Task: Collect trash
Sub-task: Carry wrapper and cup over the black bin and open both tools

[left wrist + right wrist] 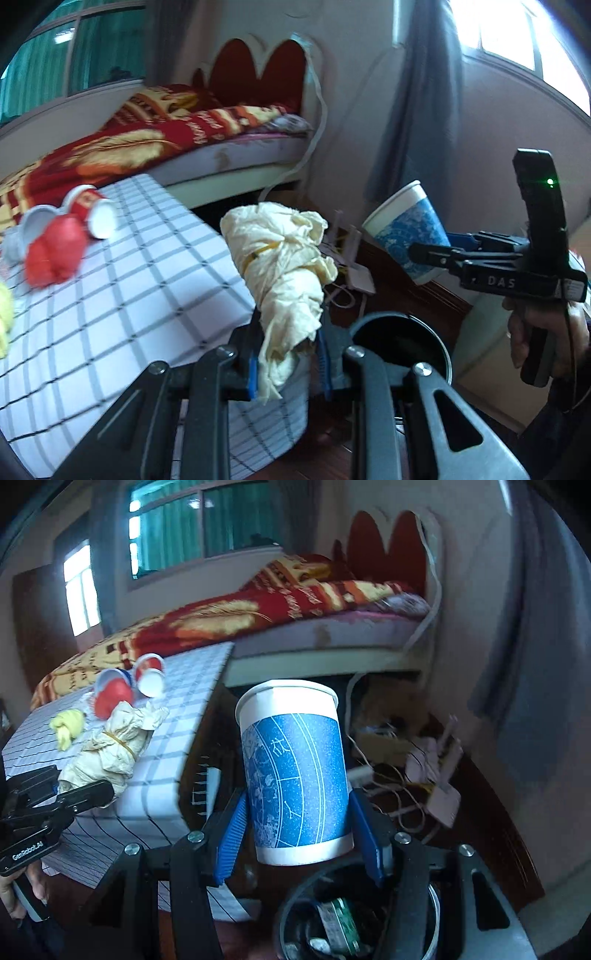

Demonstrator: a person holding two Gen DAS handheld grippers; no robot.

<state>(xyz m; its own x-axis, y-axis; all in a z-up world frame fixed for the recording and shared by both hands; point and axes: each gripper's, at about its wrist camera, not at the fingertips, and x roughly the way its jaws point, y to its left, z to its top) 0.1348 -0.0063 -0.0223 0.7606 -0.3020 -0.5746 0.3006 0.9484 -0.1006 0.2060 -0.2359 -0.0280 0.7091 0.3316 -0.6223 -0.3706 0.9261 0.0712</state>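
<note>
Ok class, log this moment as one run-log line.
left gripper: holds paper wad | right gripper: holds blue cup above bin | table: red cups remain

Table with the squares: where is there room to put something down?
The checked table is bare along its near edge and right corner. The far left is crowded: red cups, a yellow wad. The left gripper holds a paper bundle near the edge.

The left wrist view is taken close along its fingers toward the bed [192, 125] at 11 o'clock. The right wrist view is aimed likewise from further right. The checked table [122, 280] [173, 760] and bin [402, 339] [288, 923] are shared.
</note>
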